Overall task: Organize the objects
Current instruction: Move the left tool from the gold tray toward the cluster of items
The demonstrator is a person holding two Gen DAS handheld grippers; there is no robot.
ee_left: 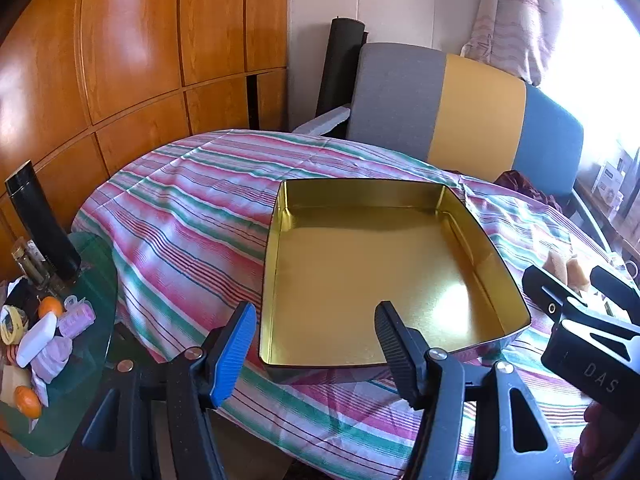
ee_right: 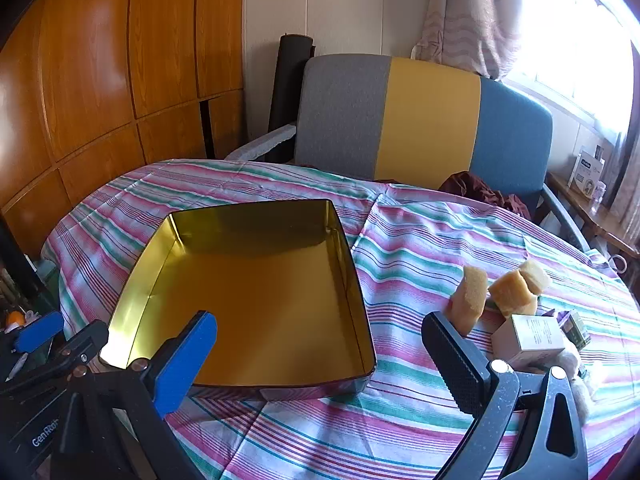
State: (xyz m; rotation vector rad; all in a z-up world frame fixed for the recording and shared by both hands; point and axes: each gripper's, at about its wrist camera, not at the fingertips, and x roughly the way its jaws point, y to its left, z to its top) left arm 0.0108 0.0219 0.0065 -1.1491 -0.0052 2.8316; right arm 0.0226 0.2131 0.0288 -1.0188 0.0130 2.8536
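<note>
Both grippers hover empty: the left gripper (ee_left: pixel 316 344) partly spread at the bottom of its frame, the right gripper (ee_right: pixel 320 354) spread wide. "DAS" and "GenRo…" show on their bodies. Mid-frame sits the gold tin (ee_right: pixel 360 280); at right, sponge pieces (ee_right: pixel 472 292) and a small box (ee_right: pixel 532 338), print unreadable.

Room around the striped table

A grey, yellow and blue chair (ee_right: pixel 424 124) stands behind the striped tablecloth (ee_right: pixel 420 232), beside wooden wall panels (ee_left: pixel 132 52); a dark roll (ee_right: pixel 290 80) leans in the corner, and a patterned curtain (ee_right: pixel 468 12) hangs by the bright window (ee_right: pixel 580 40).
</note>
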